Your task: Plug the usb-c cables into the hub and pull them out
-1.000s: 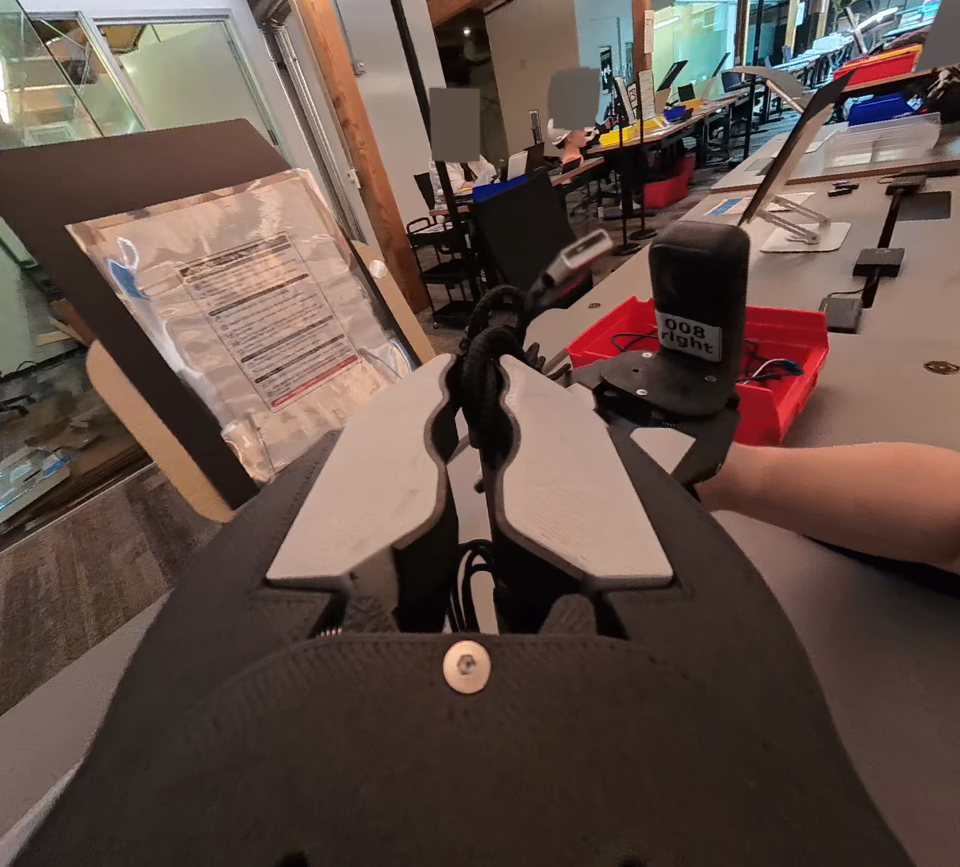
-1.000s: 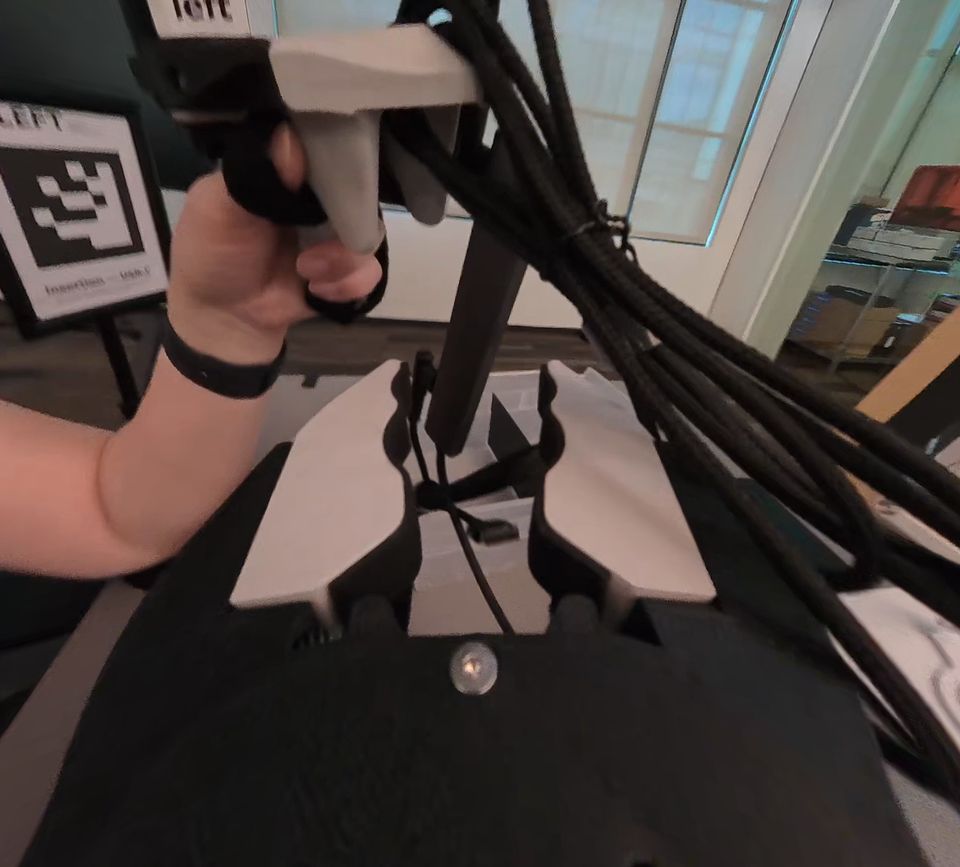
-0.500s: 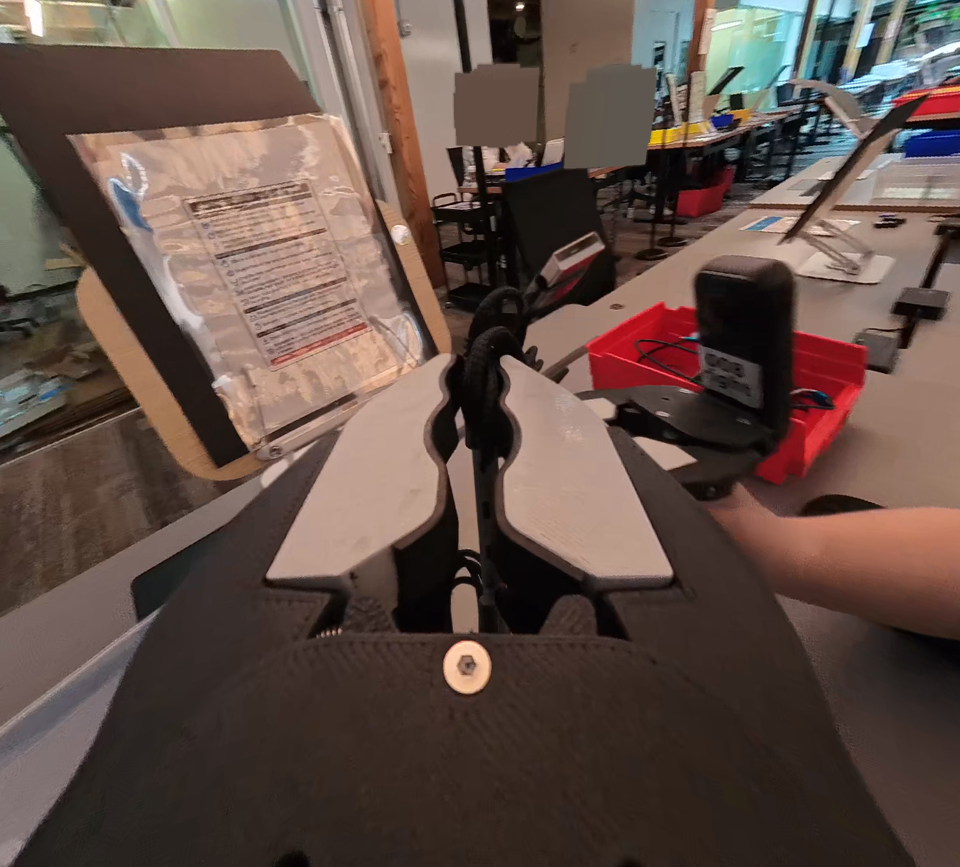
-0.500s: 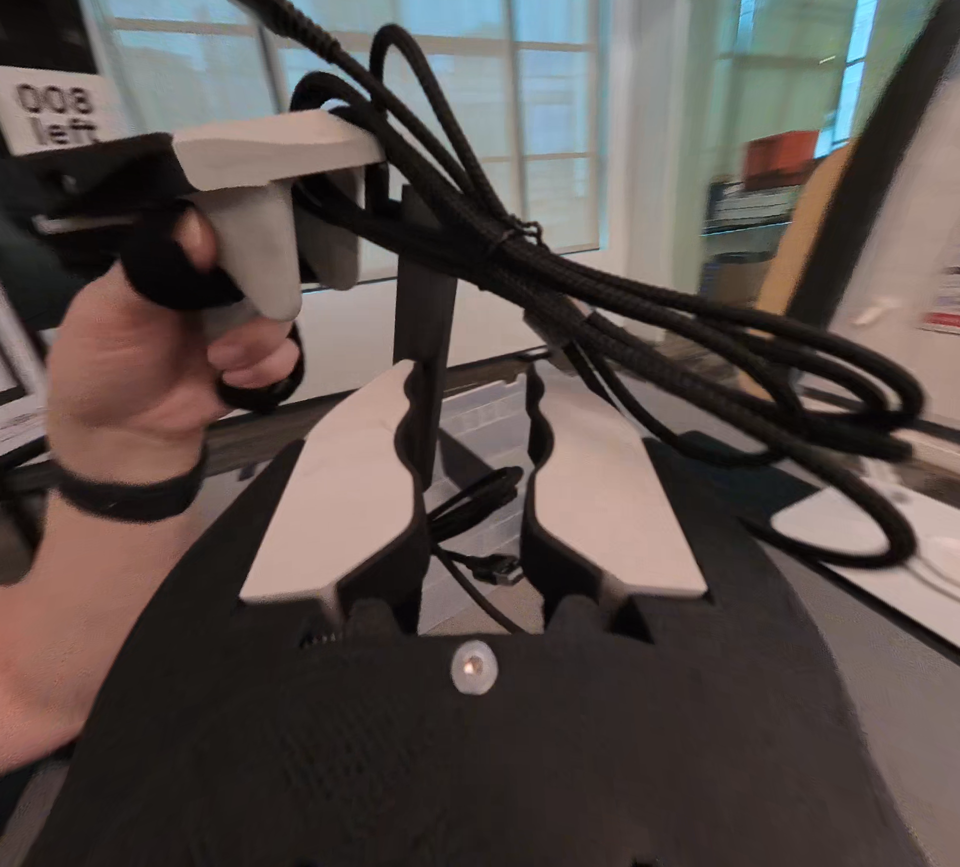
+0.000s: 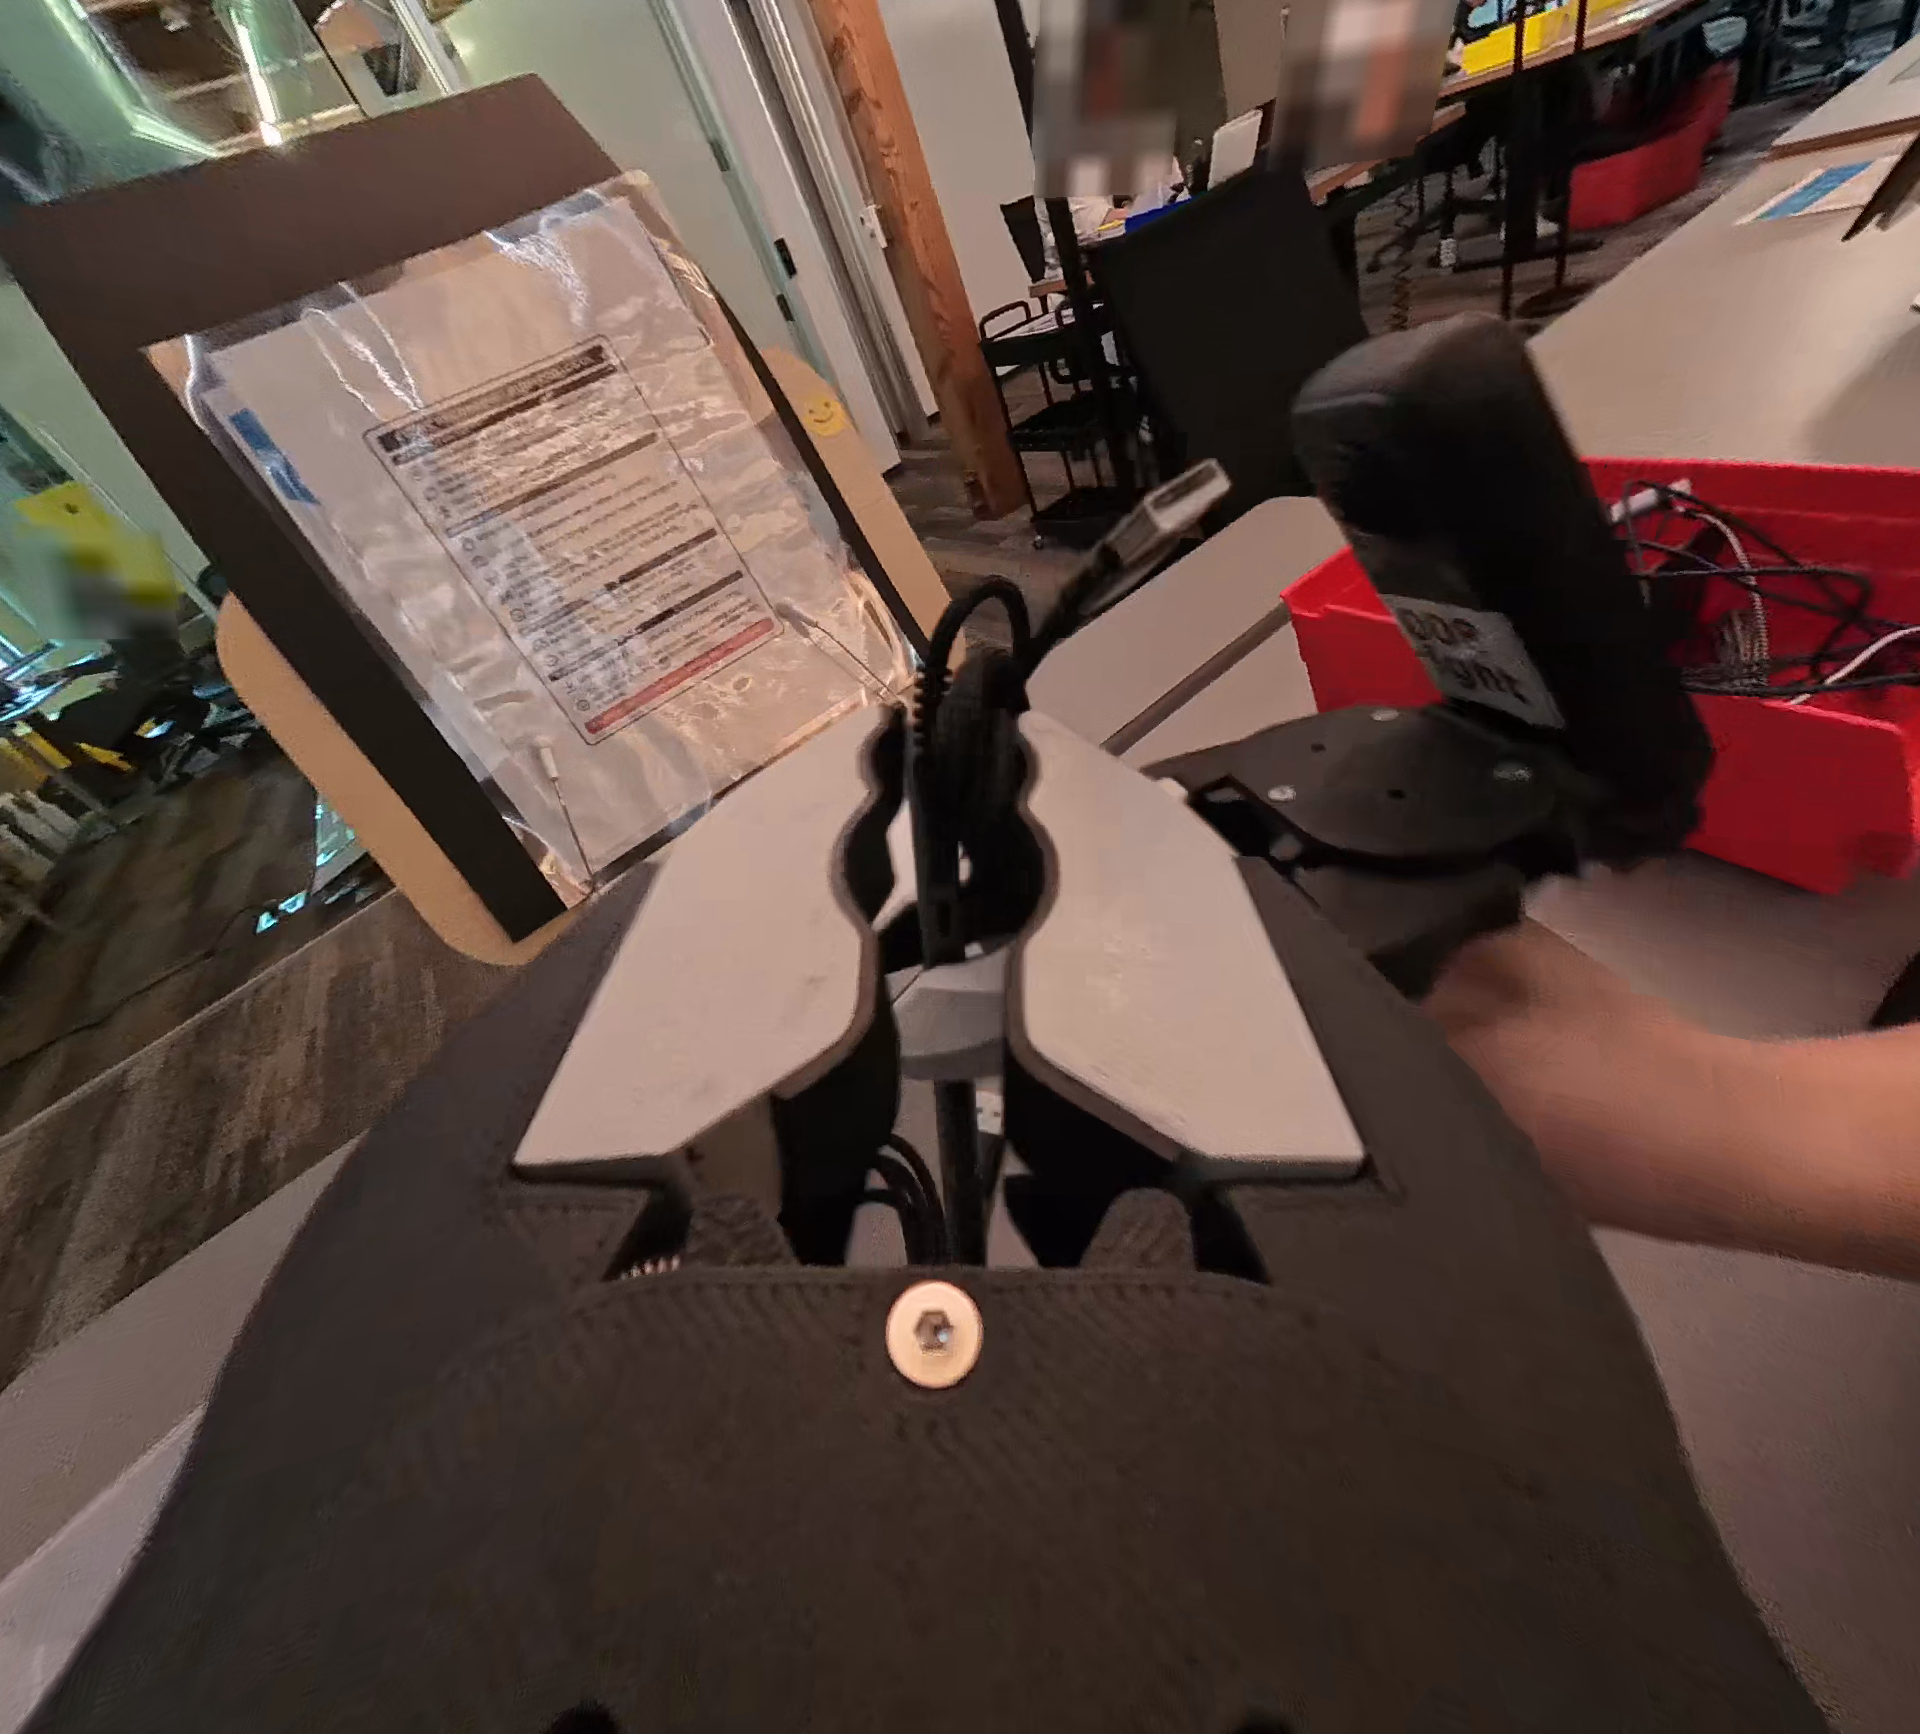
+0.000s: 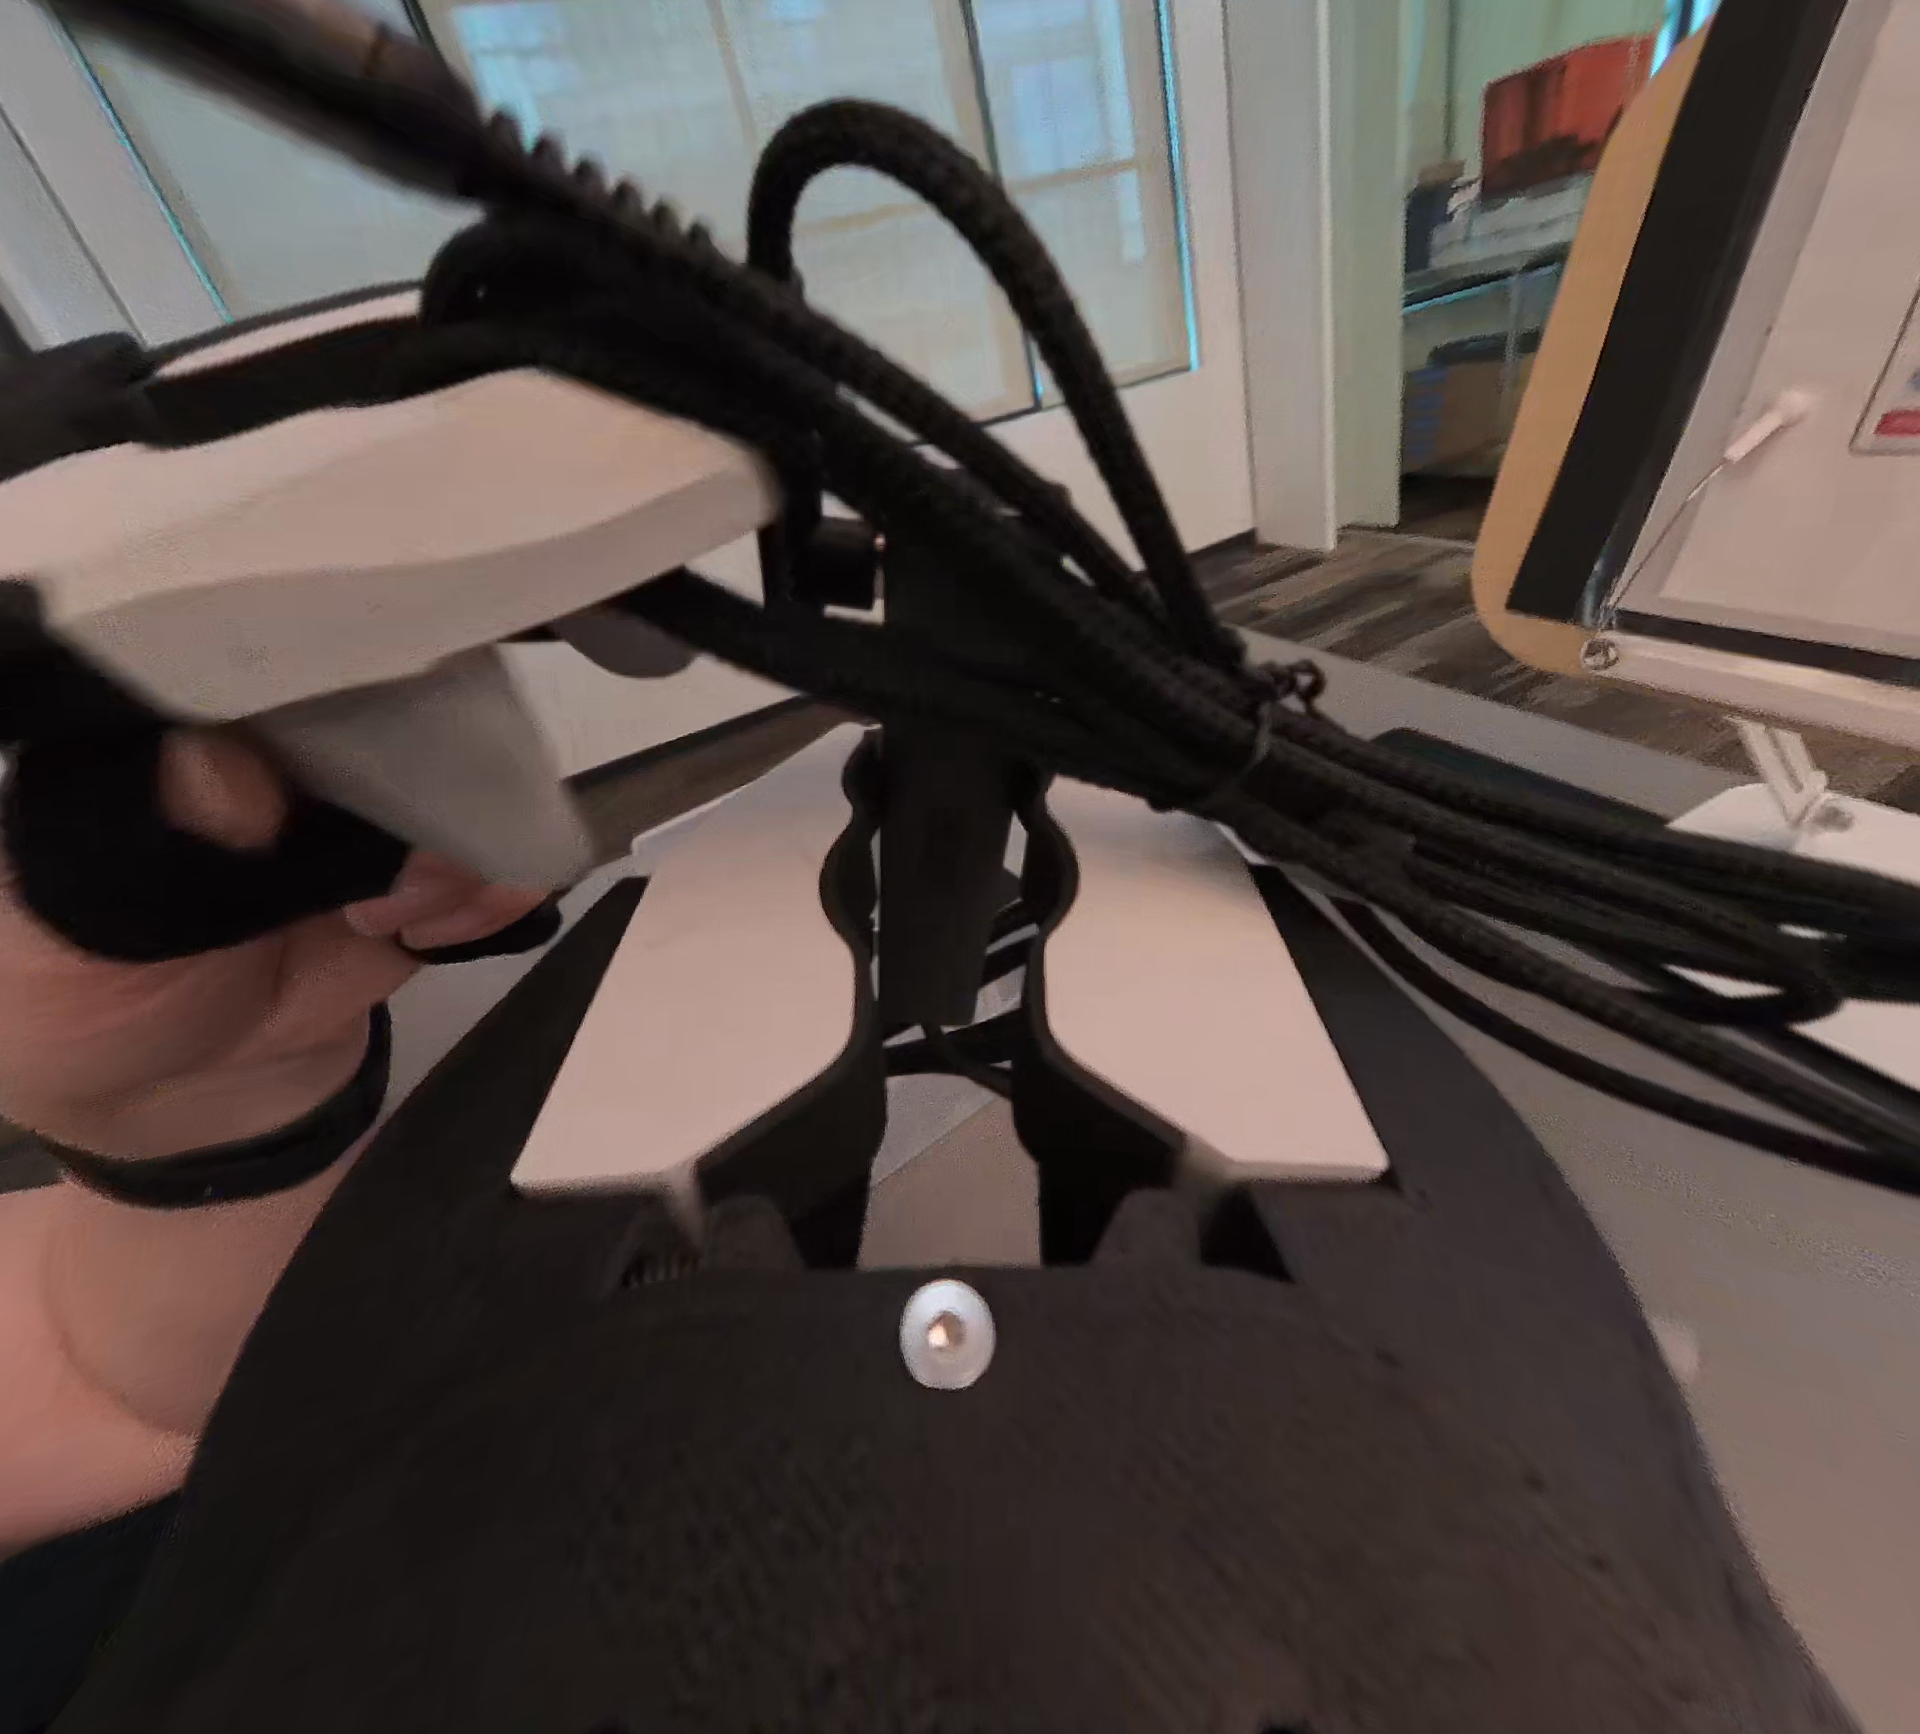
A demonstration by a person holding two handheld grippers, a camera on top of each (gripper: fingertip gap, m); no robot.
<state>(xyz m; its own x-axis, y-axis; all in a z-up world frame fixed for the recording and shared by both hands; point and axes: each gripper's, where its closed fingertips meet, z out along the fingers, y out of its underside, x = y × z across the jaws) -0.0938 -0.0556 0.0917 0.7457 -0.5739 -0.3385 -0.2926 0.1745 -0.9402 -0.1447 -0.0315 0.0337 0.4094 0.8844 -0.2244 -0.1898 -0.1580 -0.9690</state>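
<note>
My left gripper [image 5: 961, 749] is shut on a tied bundle of black braided cable [image 5: 977, 676]. A silver plug [image 5: 1164, 510] on one end sticks up past the fingertips. In the right wrist view the left gripper [image 6: 764, 510] is held close in front at upper left, and the cable bundle [image 6: 1143, 708] hangs from it across to the right. My right gripper [image 6: 951, 811] has its fingers a little apart with nothing held. A black post [image 6: 940, 905] shows through the gap. The right gripper's body [image 5: 1455, 624] sits just right of the left one. I cannot make out a hub.
A red bin [image 5: 1766, 780] with loose wires stands on the grey table behind the right gripper. A dark board with a plastic-sleeved sheet [image 5: 540, 541] leans at the left, and shows in the right wrist view [image 6: 1714, 334]. A person's forearm [image 5: 1662, 1113] crosses the table. My hands' fingertips stand some 8 centimetres from each other.
The left gripper, still holding the cable bundle, has come closer to the right gripper. The right gripper's fingers have narrowed somewhat. Both views have swung round.
</note>
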